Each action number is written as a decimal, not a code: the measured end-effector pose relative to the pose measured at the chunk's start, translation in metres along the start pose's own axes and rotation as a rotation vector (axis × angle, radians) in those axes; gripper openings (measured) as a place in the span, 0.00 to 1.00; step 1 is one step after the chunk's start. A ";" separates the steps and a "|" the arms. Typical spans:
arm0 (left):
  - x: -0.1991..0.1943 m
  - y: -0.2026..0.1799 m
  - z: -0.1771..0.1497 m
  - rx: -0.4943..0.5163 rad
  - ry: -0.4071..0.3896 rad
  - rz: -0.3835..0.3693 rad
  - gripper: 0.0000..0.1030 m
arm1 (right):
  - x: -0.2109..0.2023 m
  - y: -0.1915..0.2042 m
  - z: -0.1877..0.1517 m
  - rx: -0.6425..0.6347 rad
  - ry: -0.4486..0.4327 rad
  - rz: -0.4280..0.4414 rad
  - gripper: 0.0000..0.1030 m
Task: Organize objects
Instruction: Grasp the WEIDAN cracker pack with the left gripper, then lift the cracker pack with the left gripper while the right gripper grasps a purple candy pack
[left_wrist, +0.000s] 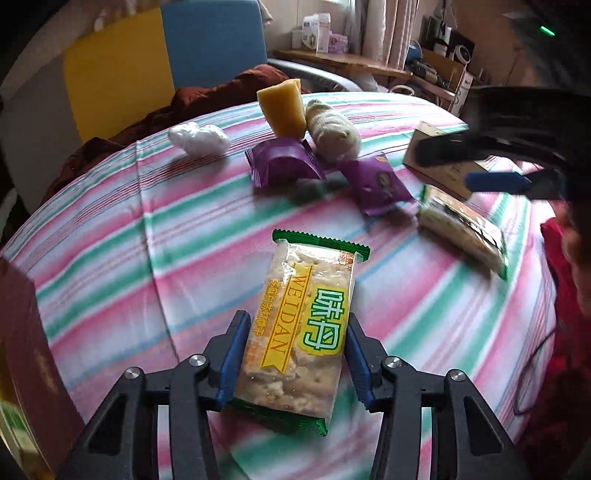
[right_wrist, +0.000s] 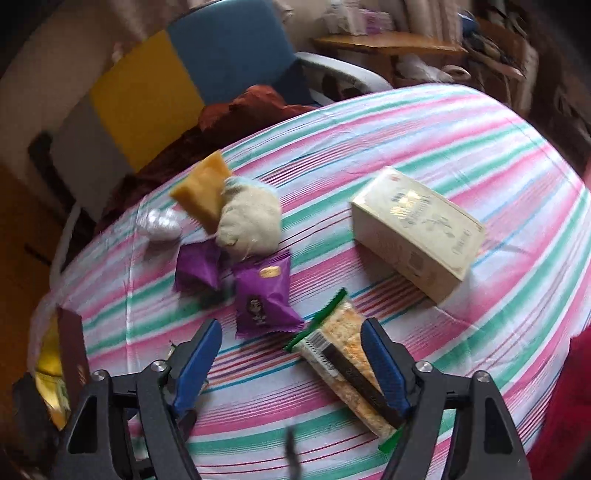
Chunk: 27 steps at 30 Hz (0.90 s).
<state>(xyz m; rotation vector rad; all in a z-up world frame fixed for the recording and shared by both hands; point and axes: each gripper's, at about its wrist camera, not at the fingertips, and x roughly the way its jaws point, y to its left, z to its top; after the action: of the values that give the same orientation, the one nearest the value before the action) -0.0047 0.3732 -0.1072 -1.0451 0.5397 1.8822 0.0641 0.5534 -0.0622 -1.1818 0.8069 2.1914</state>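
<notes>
Left wrist view: a green-edged cracker pack (left_wrist: 301, 325) marked WEIDAN lies lengthwise at lower centre on the striped cloth (left_wrist: 110, 258) of the bench, and the left hand-held gripper (left_wrist: 295, 354) straddles it, its blue pads (left_wrist: 232, 354) lying along the pack's two long sides; whether they press on the wrapper I cannot tell. Above it, mid-frame, lie two purple snack packets (left_wrist: 284, 162), a yellow sponge (left_wrist: 282, 109) leaning on a cream plush toy (left_wrist: 332, 129), and a white crumpled lump (left_wrist: 199, 137) to the upper left. At right the other gripper, blurred, hangs over a second cracker pack (left_wrist: 461, 229) and a cardboard box (left_wrist: 443, 162). In the right wrist view that second cracker pack (right_wrist: 347, 369) lies diagonally at lower centre between the fingers of the right hand-held gripper (right_wrist: 295, 369), whose jaws stand well apart; the right pad (right_wrist: 384, 365) sits just beside or against the pack, the left one clear of it. A purple packet (right_wrist: 264, 299) lies just above, the cream box (right_wrist: 417, 236) at right.
</notes>
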 end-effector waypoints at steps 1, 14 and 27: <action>-0.003 -0.001 -0.005 0.002 -0.014 0.003 0.49 | 0.003 0.004 -0.001 -0.020 0.007 -0.004 0.74; -0.005 -0.004 -0.015 -0.001 -0.095 -0.010 0.49 | 0.041 0.024 0.017 -0.091 0.051 -0.091 0.70; 0.000 0.001 -0.013 0.003 -0.116 -0.010 0.49 | 0.056 0.037 0.016 -0.212 0.059 -0.057 0.38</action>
<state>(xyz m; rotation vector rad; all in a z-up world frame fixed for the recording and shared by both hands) 0.0005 0.3630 -0.1142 -0.9279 0.4689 1.9189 0.0029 0.5481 -0.0937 -1.3591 0.5662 2.2468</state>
